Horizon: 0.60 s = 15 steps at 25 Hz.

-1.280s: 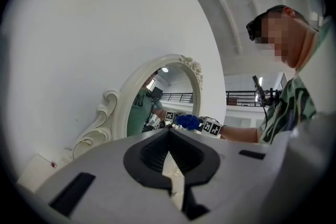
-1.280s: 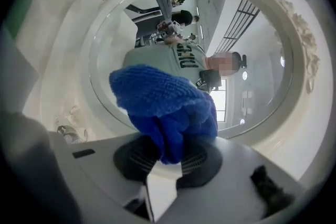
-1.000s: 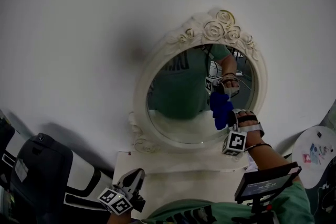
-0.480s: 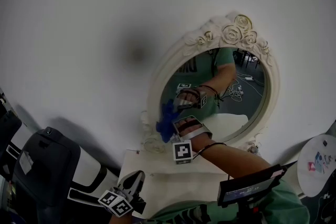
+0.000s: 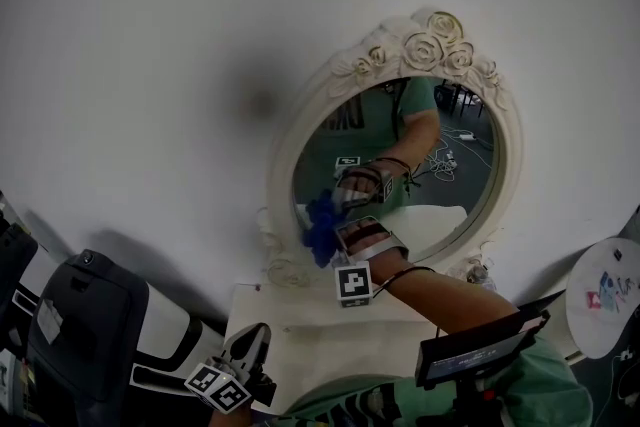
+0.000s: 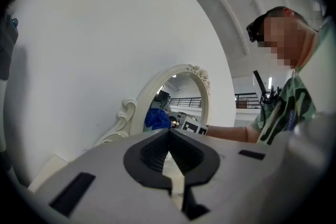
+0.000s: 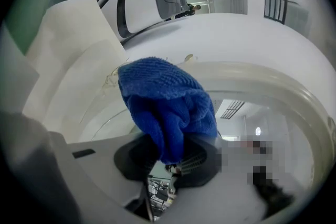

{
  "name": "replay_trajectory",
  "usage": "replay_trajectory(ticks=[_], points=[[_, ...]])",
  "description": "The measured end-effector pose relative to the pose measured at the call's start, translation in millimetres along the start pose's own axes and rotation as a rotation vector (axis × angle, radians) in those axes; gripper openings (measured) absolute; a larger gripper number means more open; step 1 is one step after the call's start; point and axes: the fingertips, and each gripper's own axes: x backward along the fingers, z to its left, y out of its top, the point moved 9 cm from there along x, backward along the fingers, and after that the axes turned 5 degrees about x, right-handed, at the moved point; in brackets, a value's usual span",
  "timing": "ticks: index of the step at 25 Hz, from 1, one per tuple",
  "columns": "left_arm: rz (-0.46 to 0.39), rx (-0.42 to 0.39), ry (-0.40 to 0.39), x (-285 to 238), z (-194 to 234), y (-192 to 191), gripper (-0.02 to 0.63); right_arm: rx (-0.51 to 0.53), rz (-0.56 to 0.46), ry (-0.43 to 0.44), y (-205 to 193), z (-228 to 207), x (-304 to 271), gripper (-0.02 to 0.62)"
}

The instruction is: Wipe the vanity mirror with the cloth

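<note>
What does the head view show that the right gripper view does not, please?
Only the head view shows the left gripper low by the white table and the rose crest on the frame. Only the right gripper view shows the right gripper up close, jaws clamped on the blue cloth. Both show that cloth against the vanity mirror.

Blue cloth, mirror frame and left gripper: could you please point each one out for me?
blue cloth (image 5: 321, 223): head view, middle of the bunch.
mirror frame (image 5: 428, 45): head view, rose carving at its top.
left gripper (image 6: 168, 132): left gripper view, where its shut jaws meet.
</note>
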Motion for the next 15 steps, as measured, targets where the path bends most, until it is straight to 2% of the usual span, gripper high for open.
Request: replay_trajectory(ticks=[6, 15], points=[[0.036, 0.002, -0.045, -20, -6, -4, 0.009, -0.07, 0.131, 0.05, -85, 37, 32, 0.084], [0.077, 0.003, -0.094, -42, -15, -9, 0.009, -0.165, 0.402, 0.112, -211, 90, 75, 0.084]])
